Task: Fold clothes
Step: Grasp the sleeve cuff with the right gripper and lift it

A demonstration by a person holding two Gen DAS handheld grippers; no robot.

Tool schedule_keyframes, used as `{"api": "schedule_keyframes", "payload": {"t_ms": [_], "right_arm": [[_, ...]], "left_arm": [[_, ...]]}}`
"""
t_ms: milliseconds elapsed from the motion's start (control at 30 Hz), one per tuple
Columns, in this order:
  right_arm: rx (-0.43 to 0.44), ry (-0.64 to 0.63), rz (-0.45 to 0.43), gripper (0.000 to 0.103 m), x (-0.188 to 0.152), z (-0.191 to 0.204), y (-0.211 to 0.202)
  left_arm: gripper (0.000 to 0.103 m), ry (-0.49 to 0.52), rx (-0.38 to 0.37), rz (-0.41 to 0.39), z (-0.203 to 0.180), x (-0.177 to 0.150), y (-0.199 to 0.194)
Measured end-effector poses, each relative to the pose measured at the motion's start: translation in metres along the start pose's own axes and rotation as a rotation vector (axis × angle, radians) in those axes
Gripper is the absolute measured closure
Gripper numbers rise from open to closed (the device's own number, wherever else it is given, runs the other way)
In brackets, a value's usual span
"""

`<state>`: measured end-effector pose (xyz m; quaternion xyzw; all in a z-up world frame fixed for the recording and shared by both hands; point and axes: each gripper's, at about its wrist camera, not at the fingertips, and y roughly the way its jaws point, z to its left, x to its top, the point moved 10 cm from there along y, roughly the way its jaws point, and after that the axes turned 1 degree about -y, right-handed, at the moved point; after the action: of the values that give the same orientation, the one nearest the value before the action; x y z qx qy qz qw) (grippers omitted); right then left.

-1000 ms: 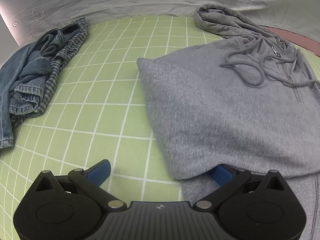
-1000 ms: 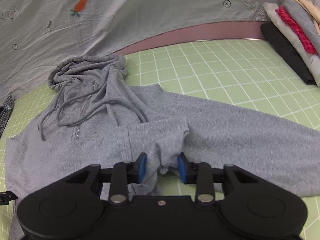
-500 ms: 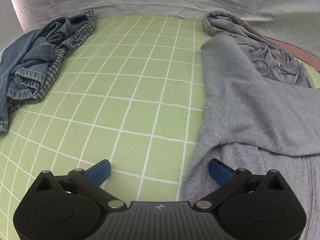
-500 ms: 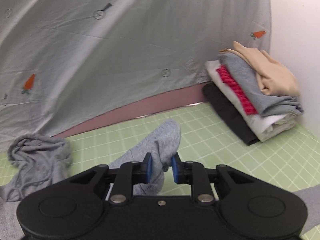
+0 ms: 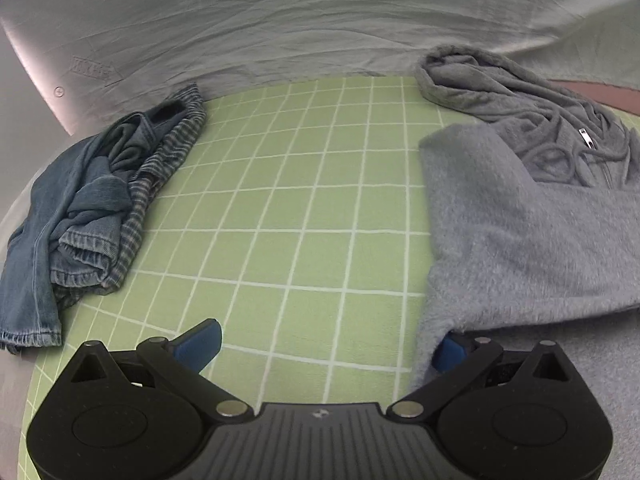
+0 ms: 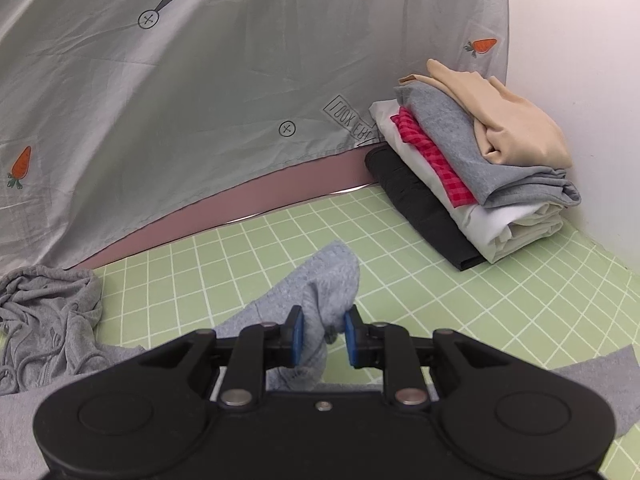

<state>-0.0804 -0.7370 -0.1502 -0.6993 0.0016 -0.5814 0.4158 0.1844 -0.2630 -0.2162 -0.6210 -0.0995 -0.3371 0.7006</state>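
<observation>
The grey hoodie (image 5: 520, 240) lies on the green grid mat (image 5: 300, 208), filling the right side of the left wrist view with its hood at the back. My left gripper (image 5: 324, 350) stands wide open low over the mat at the hoodie's left edge. Its right fingertip (image 5: 452, 354) is tucked under the fabric, while the left one is over bare mat. In the right wrist view my right gripper (image 6: 322, 336) is shut on a bunched hoodie sleeve (image 6: 320, 280), held up off the mat. The hood (image 6: 44, 312) lies crumpled at the left.
A crumpled pile of blue jeans and a striped garment (image 5: 88, 216) lies at the mat's left edge. A stack of folded clothes (image 6: 472, 176) stands in the back right corner by the white wall. A grey printed sheet (image 6: 200, 100) hangs behind the mat.
My right gripper has closed on the sleeve and lifted it, tipping up toward the sheet and the folded stack. In the left view the hoodie's folded edge has drawn off to the right.
</observation>
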Motion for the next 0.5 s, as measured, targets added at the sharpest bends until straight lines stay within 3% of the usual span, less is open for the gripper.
{"api": "schedule_keyframes", "payload": {"t_ms": [67,167,233,333,500], "right_arm": [[-0.009,0.021,0.002,0.081,-0.004,-0.006,-0.002],[-0.03,0.001,0.075,0.081,-0.028,-0.01,0.009],[-0.045,-0.019,0.131,0.081,-0.047,-0.012,0.018],[-0.05,0.005,0.135,0.08,-0.054,-0.017,0.013],[-0.075,0.019,0.15,0.078,-0.06,-0.026,0.016]], "left_arm": [[0.0,-0.022,0.015,-0.009,0.003,-0.007,-0.002],[0.0,-0.03,0.026,0.002,0.0,-0.018,-0.001],[0.0,-0.013,0.002,0.02,-0.003,-0.015,-0.004],[0.0,-0.003,-0.041,-0.002,-0.004,-0.007,-0.013],[0.0,-0.105,-0.152,0.028,0.005,-0.002,-0.019]]}}
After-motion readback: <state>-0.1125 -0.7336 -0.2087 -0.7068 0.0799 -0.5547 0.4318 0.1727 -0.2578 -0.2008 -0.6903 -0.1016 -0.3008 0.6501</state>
